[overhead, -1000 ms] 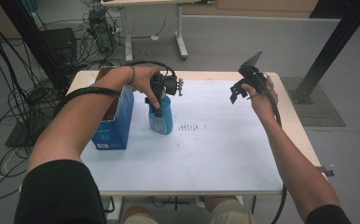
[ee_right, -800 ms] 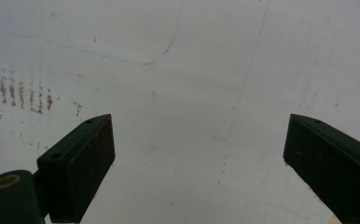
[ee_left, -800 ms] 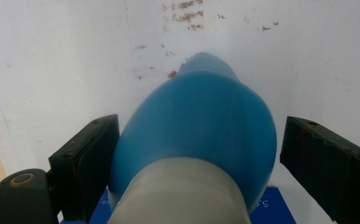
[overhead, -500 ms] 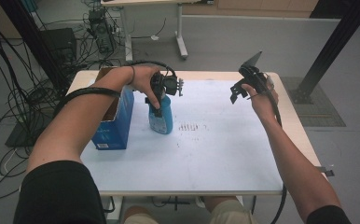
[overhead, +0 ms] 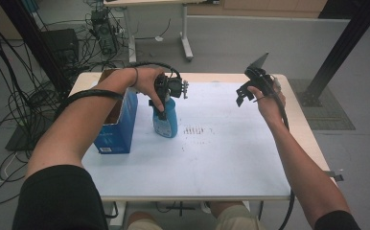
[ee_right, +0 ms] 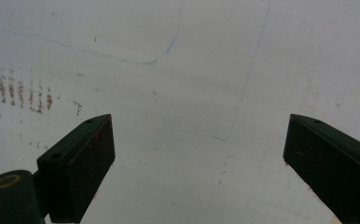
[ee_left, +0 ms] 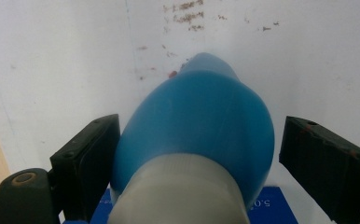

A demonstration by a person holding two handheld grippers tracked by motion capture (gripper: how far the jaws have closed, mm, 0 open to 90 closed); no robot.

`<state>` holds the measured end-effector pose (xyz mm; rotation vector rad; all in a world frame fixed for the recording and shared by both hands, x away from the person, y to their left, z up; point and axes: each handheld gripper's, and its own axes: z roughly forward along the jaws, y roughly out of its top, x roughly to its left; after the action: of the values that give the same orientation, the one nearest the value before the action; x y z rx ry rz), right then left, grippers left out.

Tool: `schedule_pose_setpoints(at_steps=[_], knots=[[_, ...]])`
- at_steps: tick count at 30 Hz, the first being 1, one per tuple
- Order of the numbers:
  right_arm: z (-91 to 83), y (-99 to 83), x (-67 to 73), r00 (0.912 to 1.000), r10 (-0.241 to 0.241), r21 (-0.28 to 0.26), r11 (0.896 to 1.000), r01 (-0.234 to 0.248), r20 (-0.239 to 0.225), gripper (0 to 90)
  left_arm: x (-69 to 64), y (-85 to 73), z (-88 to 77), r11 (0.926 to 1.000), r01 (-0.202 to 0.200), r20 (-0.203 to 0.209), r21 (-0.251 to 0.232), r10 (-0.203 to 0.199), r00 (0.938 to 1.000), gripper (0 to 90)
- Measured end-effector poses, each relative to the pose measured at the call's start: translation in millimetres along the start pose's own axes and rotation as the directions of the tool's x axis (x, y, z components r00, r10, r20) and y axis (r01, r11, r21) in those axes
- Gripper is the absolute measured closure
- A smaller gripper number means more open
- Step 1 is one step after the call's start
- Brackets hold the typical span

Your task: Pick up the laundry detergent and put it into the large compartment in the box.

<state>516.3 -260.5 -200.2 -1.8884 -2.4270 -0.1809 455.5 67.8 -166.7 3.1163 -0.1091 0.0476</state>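
Bottle (overhead: 166, 122), blue with a pale cap, stands upright on the white table (overhead: 221, 163), near its far left part and just beside a blue box (overhead: 118, 127) that sits at the table's left edge. The left gripper (overhead: 163, 103) comes down on the bottle from above, the person's left hand (overhead: 147, 81) wrapped round the tool's body. In the left gripper view the bottle (ee_left: 201, 121) sits right between the two black jaws, cap end nearest the camera and blue body pointing away toward the tabletop. The jaw on the left of that view lies against the bottle's side or as good as touching it; the jaw on the right stands clear, with a strip of white table showing between it and the blue plastic. So the tool is spread wide around the bottle rather than clamped on it.

Over on the far right part of the table, well apart from the bottle, the right gripper (overhead: 250, 91) is held up above the surface in the person's right hand (overhead: 269, 103). Seen in the right gripper view, its jaws are wide apart with bare white table (ee_right: 192, 116) between them, scuffed with a patch of brownish marks (ee_right: 22, 95).
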Motion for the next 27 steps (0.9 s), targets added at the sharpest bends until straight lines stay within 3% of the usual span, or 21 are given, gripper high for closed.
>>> schedule_pose_setpoints(at_steps=[27], knots=[[-0.1,-0.6,-0.5,1.0,-0.001,-0.002,1.0,0.001,0.001,8.7,-1.4,-0.2,-0.1,1.0,-0.007,-0.005,0.002,0.007,1.0,14.2]])
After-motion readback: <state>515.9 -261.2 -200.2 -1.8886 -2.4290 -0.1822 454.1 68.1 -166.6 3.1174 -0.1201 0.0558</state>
